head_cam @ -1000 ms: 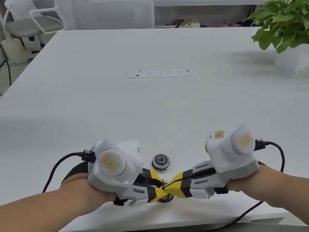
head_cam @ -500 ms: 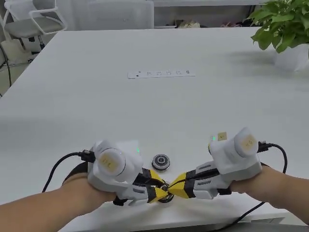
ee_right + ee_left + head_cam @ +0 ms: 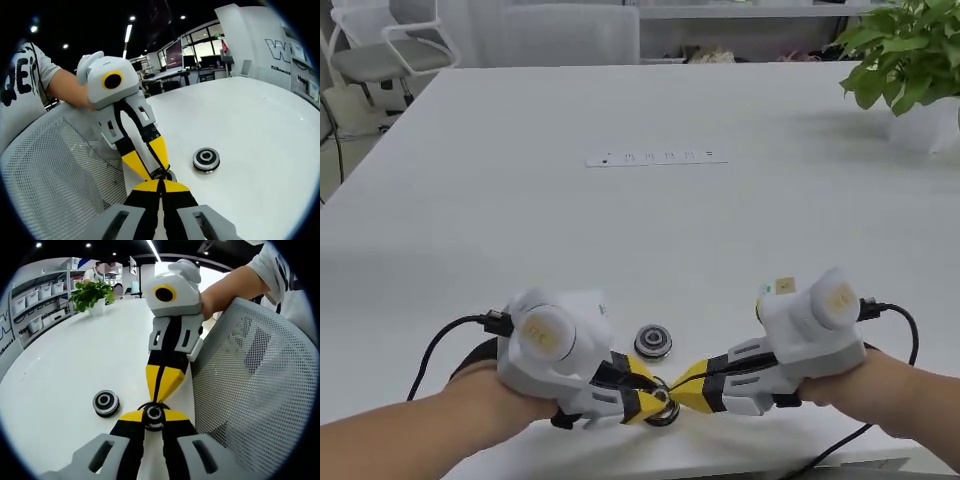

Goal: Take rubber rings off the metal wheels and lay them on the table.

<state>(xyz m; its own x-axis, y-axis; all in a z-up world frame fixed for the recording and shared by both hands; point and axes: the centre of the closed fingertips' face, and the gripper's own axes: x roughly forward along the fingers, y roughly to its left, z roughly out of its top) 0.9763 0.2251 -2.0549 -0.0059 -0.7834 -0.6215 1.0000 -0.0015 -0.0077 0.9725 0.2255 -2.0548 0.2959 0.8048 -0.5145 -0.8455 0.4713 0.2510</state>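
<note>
Left gripper (image 3: 153, 416) low at the near edge of the white counter (image 3: 640, 230), its two yellow-tipped jaws closed on either side of a small metal wheel (image 3: 153, 413) and clamping it by its sides; the wheel sat at counter level. Right gripper (image 3: 161, 185) came in from the opposite side, tip to tip with the left, its jaws pressed together to a thin line right at the wheel's rim. A dark arc of rubber ring (image 3: 148, 405) showed on the rim where that tip touched; could not tell whether the ring's edge was caught between the jaws. In the head view both grippers met in a shallow V over the clamped wheel (image 3: 662, 408), a hand behind each. A second wheel (image 3: 653, 341) lay flat on the counter just beyond the meeting tips, apart from both grippers, dark ring around its metal hub. Farther out mid-counter a white power strip (image 3: 656, 157); a potted plant (image 3: 905, 45) at the far right corner. Grey mesh chair back (image 3: 260, 390) close behind the work.
</note>
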